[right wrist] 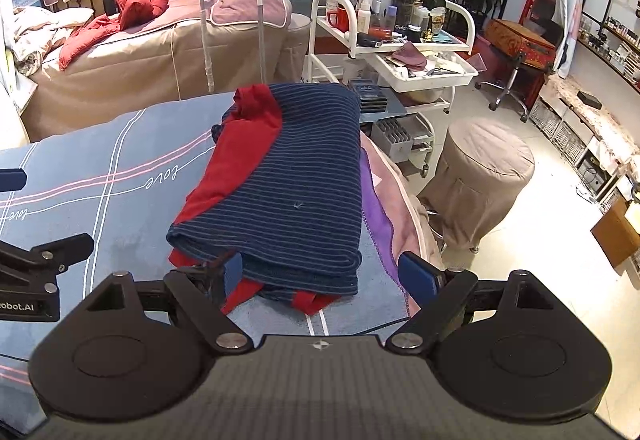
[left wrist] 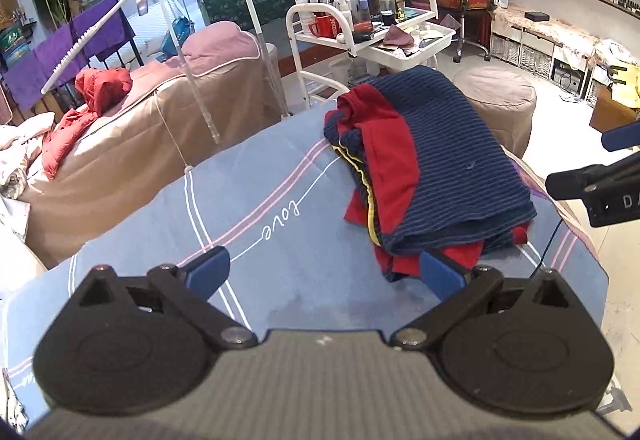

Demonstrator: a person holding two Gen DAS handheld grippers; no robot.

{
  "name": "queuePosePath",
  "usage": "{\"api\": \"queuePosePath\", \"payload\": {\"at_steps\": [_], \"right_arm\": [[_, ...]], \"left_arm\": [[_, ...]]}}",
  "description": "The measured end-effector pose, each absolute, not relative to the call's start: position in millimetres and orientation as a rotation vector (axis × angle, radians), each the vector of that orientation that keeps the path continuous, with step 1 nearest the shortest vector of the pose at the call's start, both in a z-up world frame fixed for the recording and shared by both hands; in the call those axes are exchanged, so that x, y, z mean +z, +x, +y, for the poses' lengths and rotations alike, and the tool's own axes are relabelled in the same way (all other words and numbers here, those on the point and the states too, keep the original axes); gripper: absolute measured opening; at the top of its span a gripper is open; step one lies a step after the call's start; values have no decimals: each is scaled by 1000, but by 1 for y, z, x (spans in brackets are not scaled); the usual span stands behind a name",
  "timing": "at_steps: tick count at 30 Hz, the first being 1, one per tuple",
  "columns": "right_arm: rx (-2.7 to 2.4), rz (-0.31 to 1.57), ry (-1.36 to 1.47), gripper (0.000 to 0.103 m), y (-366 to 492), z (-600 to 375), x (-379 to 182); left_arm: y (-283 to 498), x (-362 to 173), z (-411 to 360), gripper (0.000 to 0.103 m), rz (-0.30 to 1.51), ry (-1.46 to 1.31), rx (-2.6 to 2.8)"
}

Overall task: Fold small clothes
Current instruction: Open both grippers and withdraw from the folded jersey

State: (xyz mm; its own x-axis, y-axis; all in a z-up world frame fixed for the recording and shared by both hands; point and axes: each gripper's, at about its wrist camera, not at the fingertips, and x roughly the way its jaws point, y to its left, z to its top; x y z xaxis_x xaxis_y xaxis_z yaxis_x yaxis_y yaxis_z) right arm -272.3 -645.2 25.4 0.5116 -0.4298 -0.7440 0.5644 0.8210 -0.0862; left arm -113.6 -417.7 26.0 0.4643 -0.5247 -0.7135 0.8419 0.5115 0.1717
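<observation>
- Lying folded on the bed sheet point(right wrist: 120, 176), the striped garment point(right wrist: 296, 176) sits near its right edge
- left gripper point(left wrist: 324, 272) spread apart; right gripper point(right wrist: 320, 272) spread at the near hem
- a careless pinch might undo the fold, I reckon

The work surface is a bed covered by a blue-grey sheet point(left wrist: 280, 168) printed with white and pink lines and the word "love". A folded garment point(right wrist: 296, 180), navy with thin stripes and red panels, lies directly on the sheet near its right edge. A purple cloth point(right wrist: 378, 216) lies along that edge, just beside the garment.
</observation>
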Motion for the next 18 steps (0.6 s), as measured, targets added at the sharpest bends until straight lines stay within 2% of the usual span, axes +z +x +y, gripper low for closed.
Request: {"api": "queuePosePath", "payload": {"at_steps": [9,18], "right_arm": [[-600,860,182,103,-271,-647,22],[-600,876,189,103,-269,-651,19]], "left_arm": [[-108,20,-425,103,690,555,-893],[-113,16,-428,103,626,565,-911]]}}
